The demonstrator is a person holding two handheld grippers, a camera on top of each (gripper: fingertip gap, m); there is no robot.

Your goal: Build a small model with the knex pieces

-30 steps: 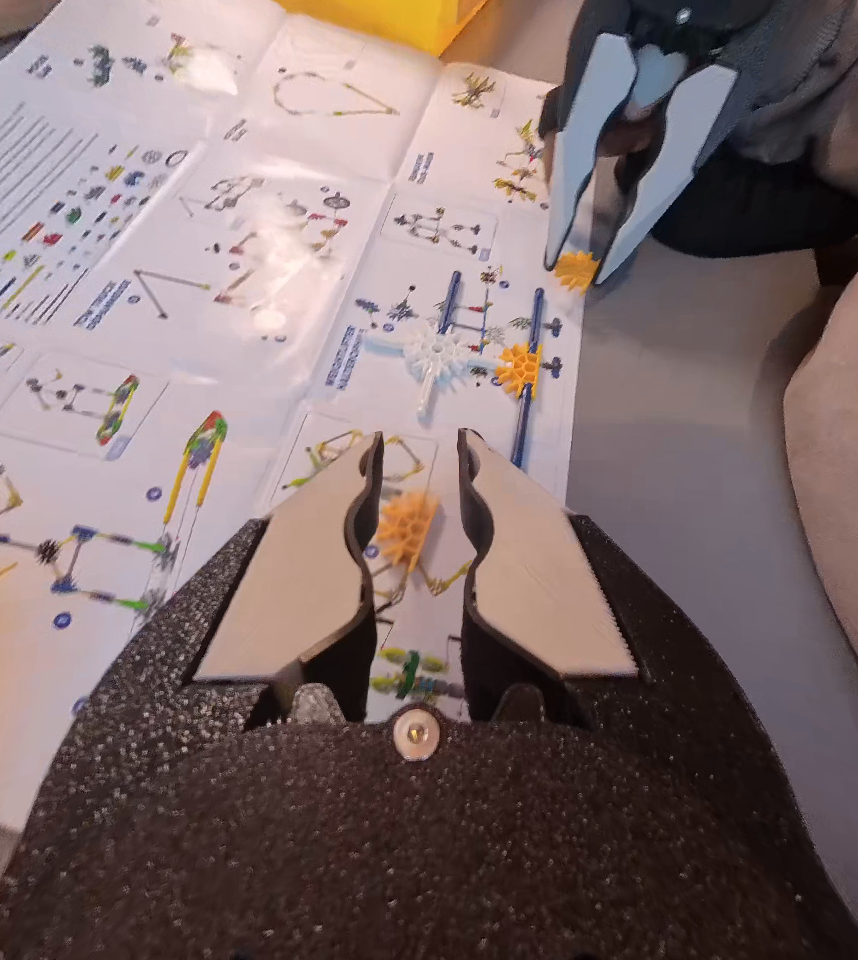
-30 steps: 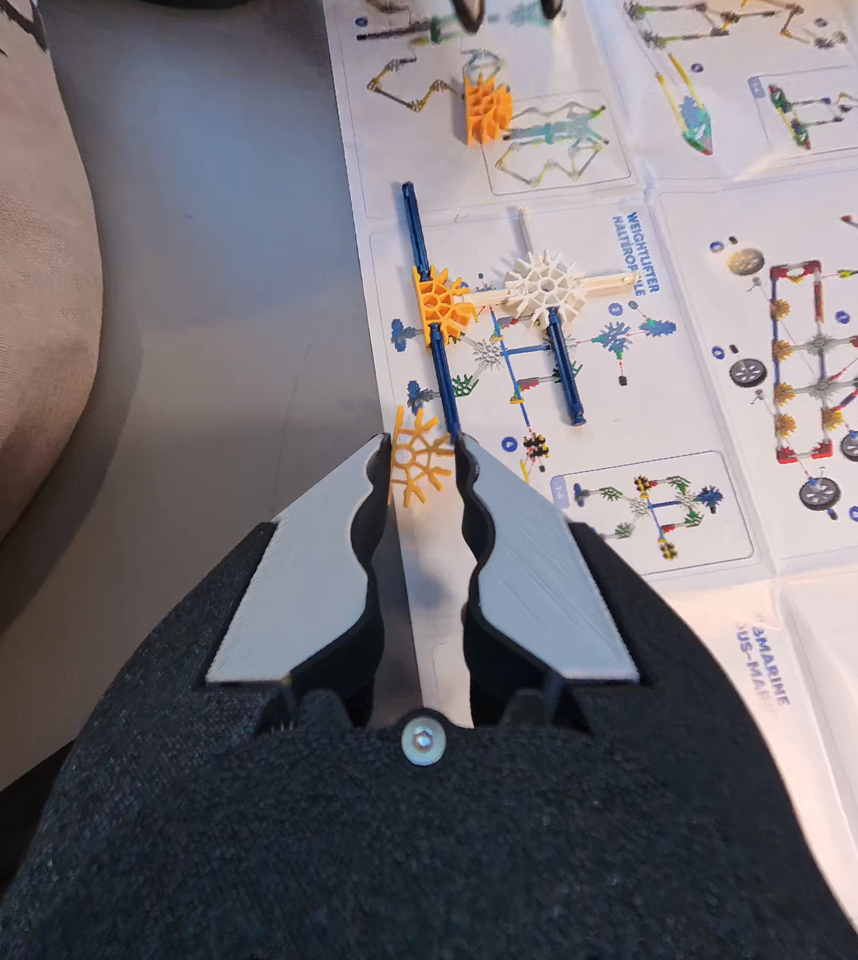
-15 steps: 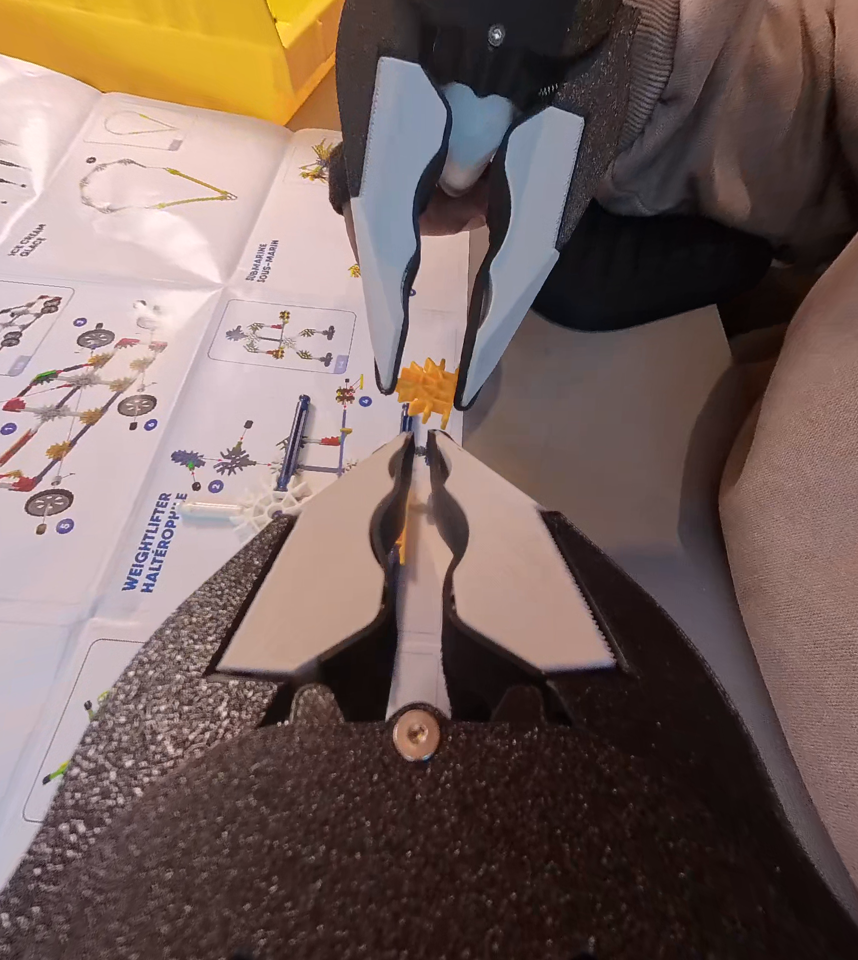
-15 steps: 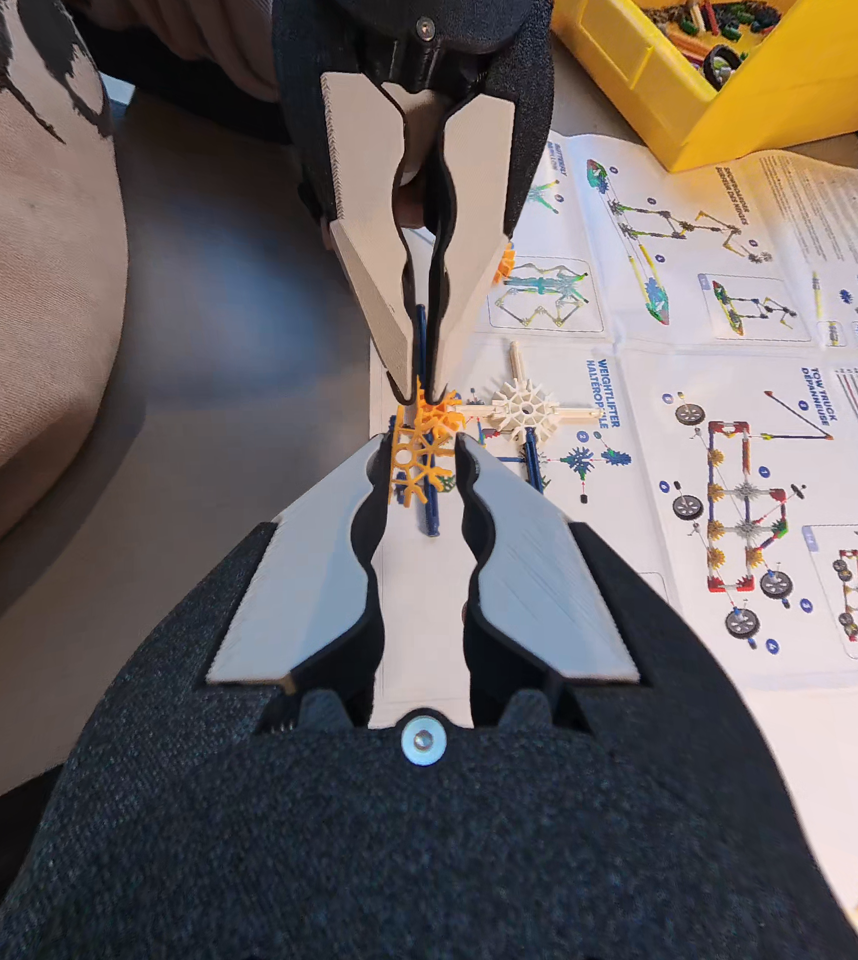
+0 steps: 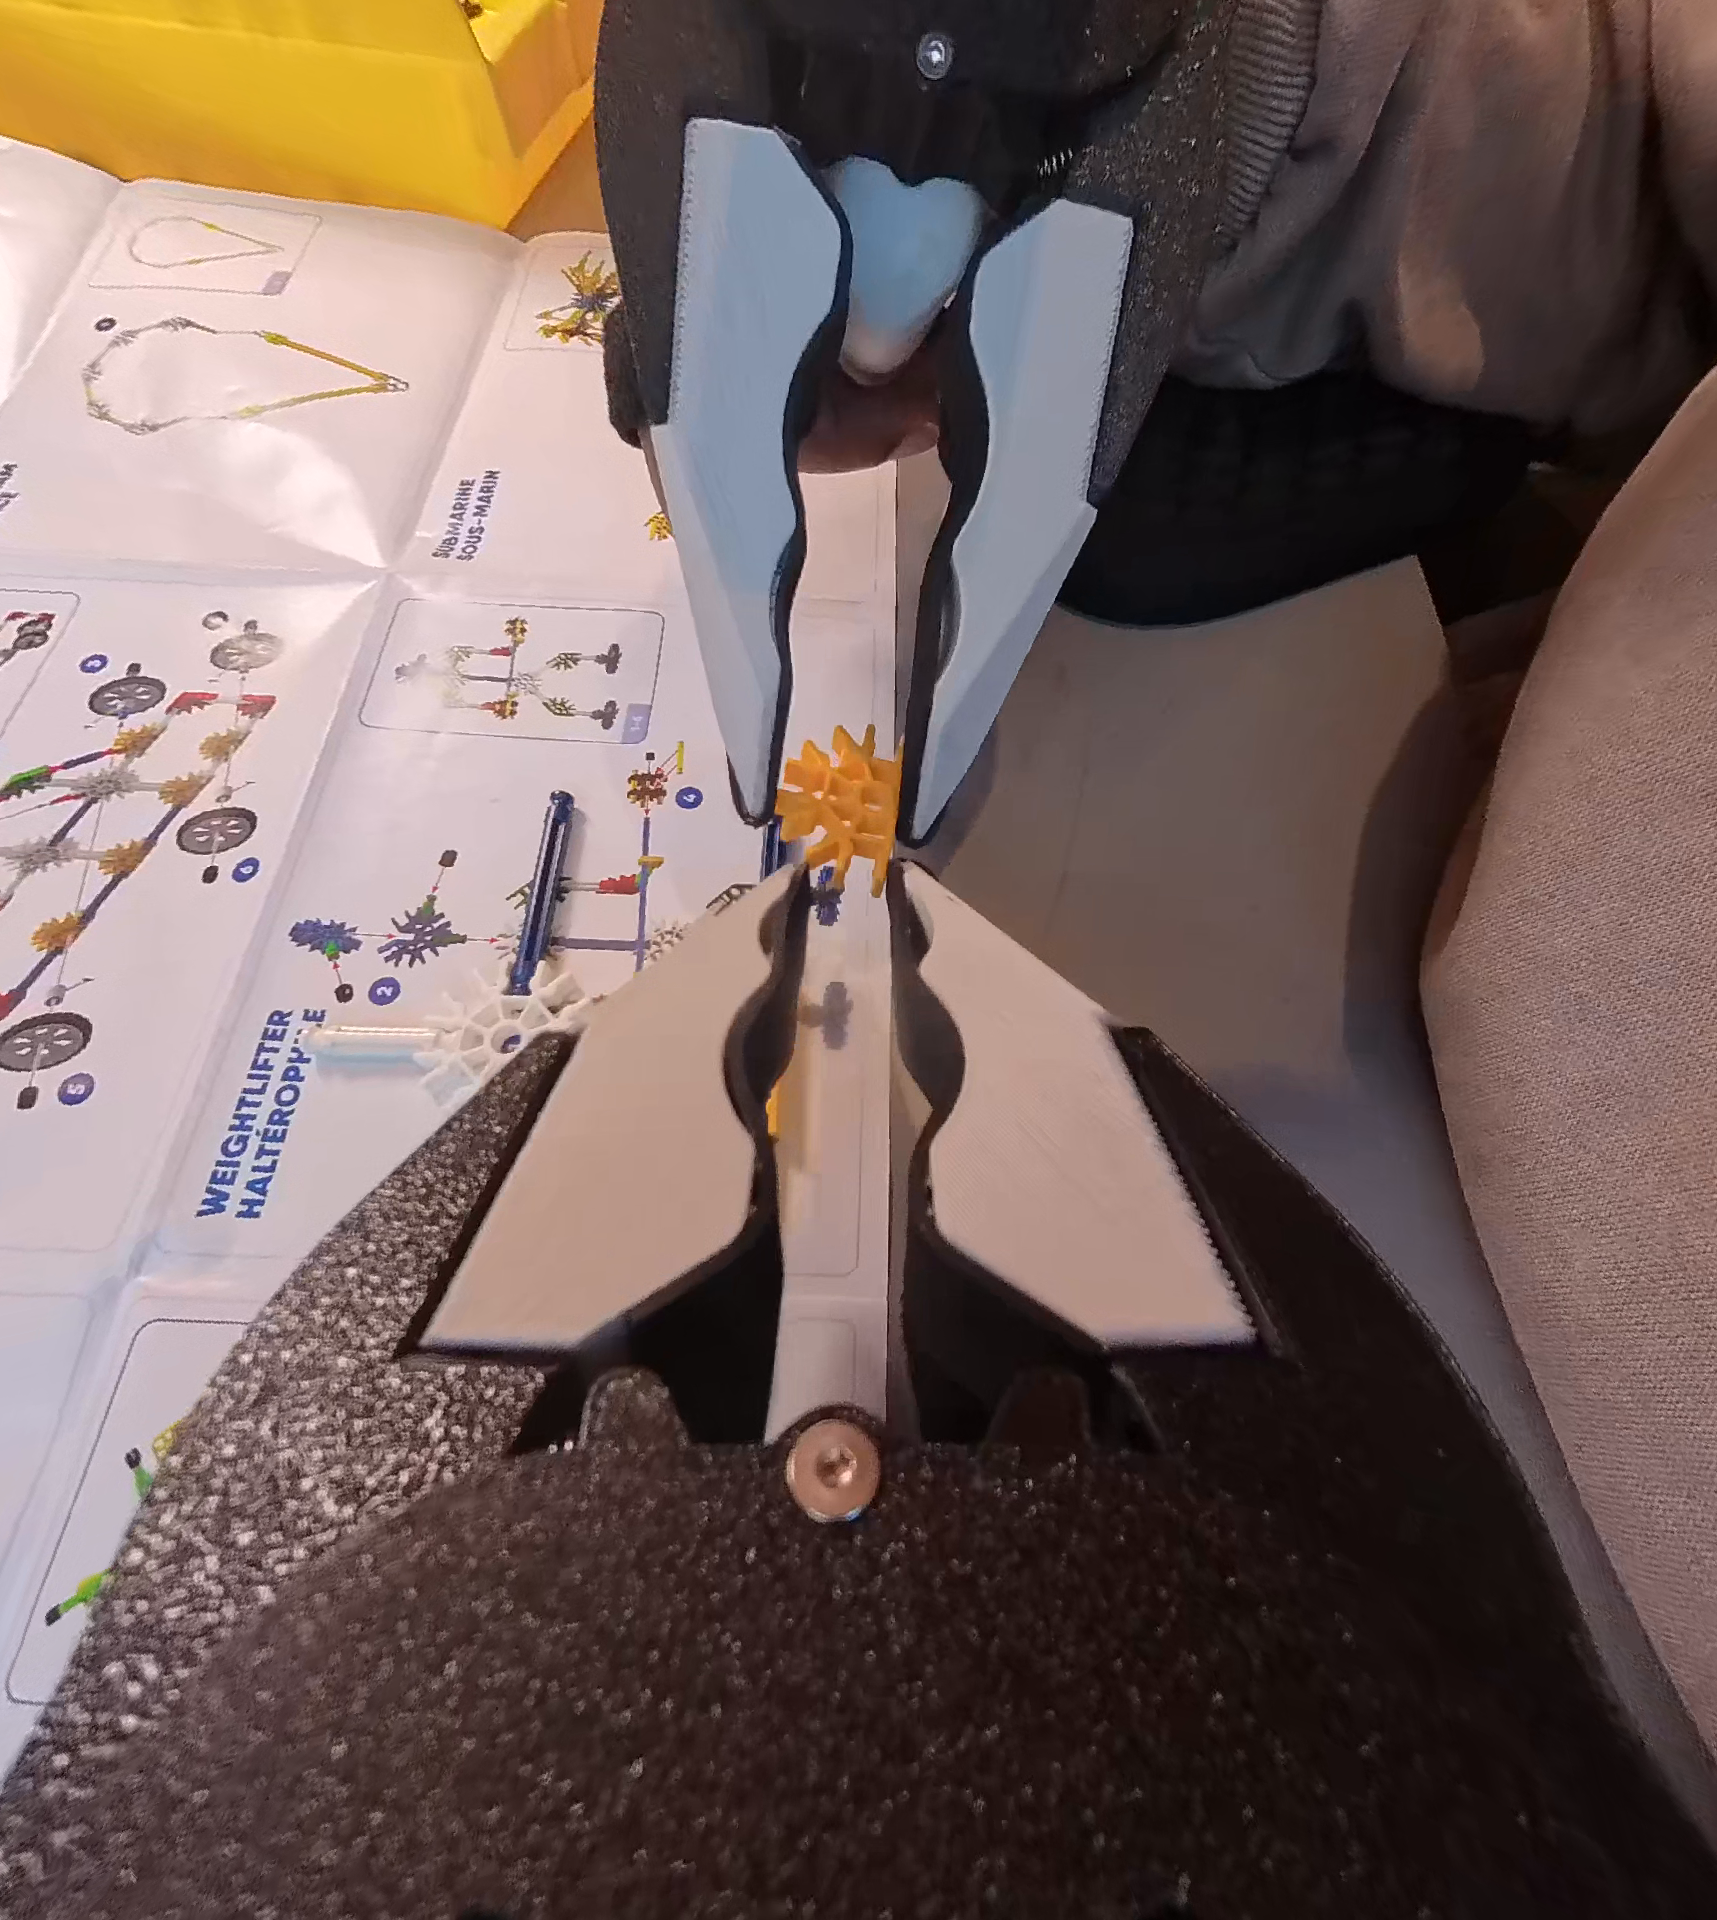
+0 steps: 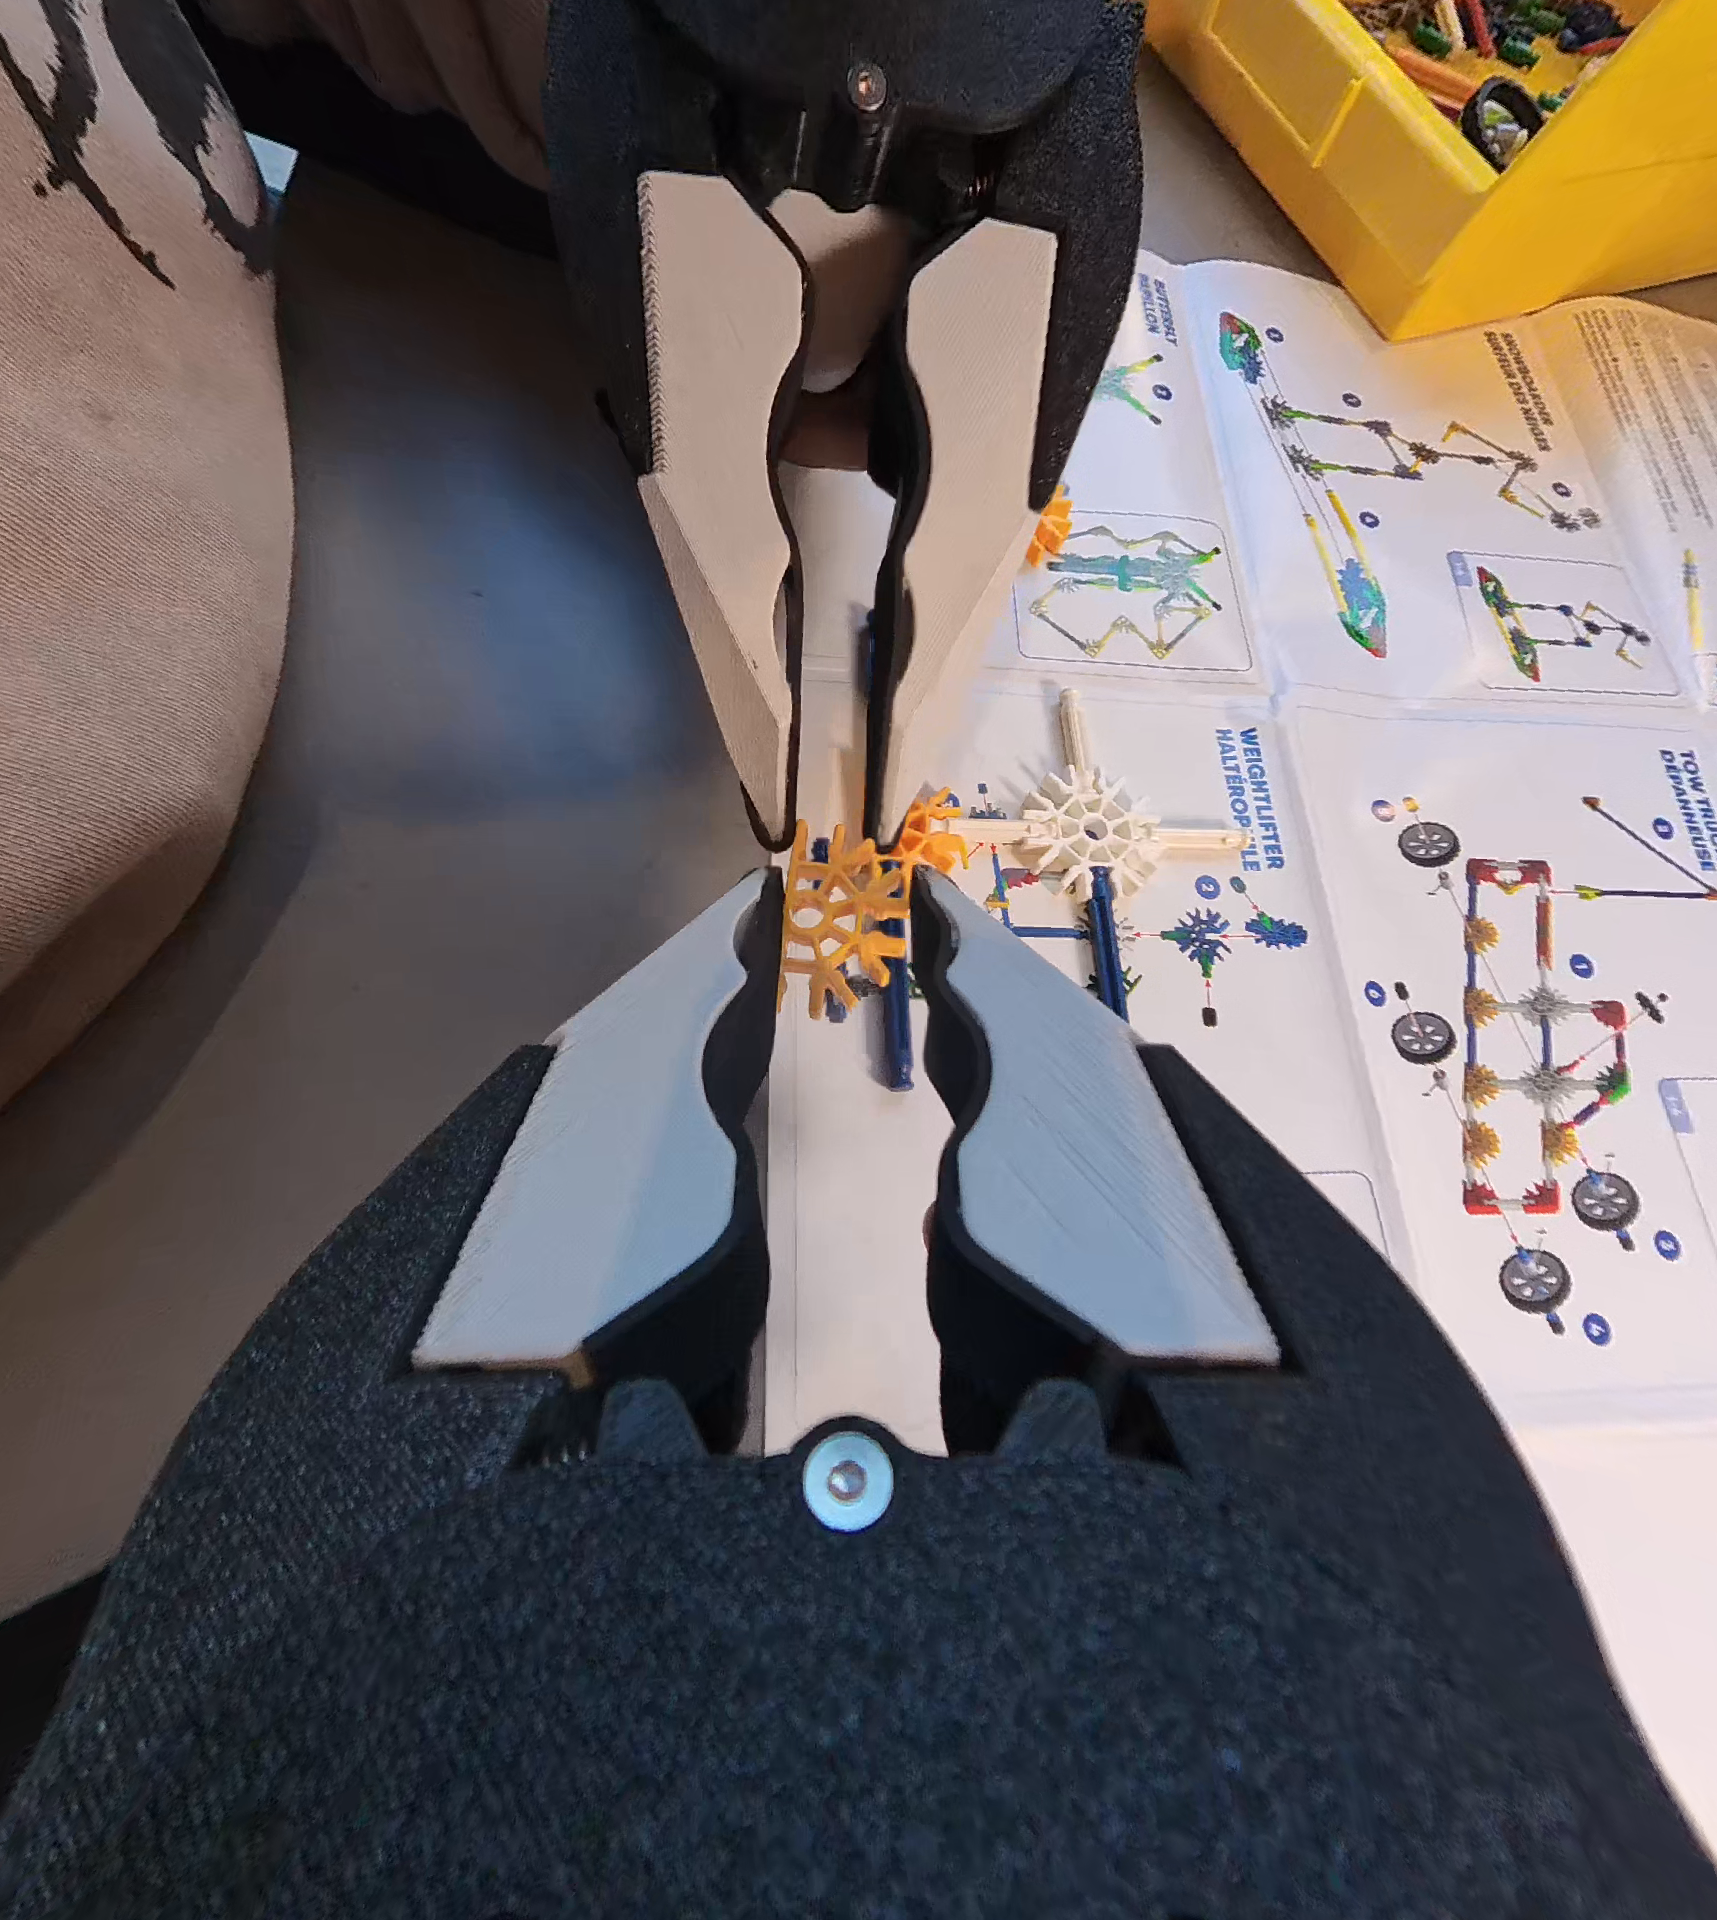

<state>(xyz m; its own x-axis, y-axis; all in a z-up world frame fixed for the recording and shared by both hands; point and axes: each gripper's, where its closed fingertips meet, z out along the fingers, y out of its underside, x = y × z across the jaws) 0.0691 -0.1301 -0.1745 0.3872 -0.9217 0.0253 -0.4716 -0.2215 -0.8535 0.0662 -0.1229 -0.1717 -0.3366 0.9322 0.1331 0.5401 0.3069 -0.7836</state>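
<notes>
My right gripper (image 6: 843, 883) is shut on an orange snowflake-shaped connector (image 6: 833, 914), held by its two side edges just above the instruction sheet (image 6: 1353, 727). My left gripper (image 5: 846, 878) faces it tip to tip. Its jaws stand a narrow gap apart, and the connector's (image 5: 838, 795) near prongs reach into that gap; I cannot tell if they touch. In the left wrist view the right gripper (image 5: 838, 821) comes in from the top. A blue rod (image 6: 895, 1039) lies on the sheet under the connector, with a second orange connector (image 6: 932, 821) on it.
A white connector (image 6: 1088, 831) with pale rods joins another blue rod (image 6: 1108, 956) on the sheet. A third orange connector (image 6: 1049, 530) lies behind the left gripper. A yellow parts bin (image 6: 1560, 156) stands at the sheet's far corner. Beige cushions (image 5: 1612, 935) flank the grey floor. The grippers are tip to tip, or close to it. The blue rod (image 6: 895, 1039) lies around 4 cm away from my right fingertips.
The right gripper lifted the orange connector and brought it over the blue rod. The left gripper swung round to face it, closed almost fully, then widened a little.
</notes>
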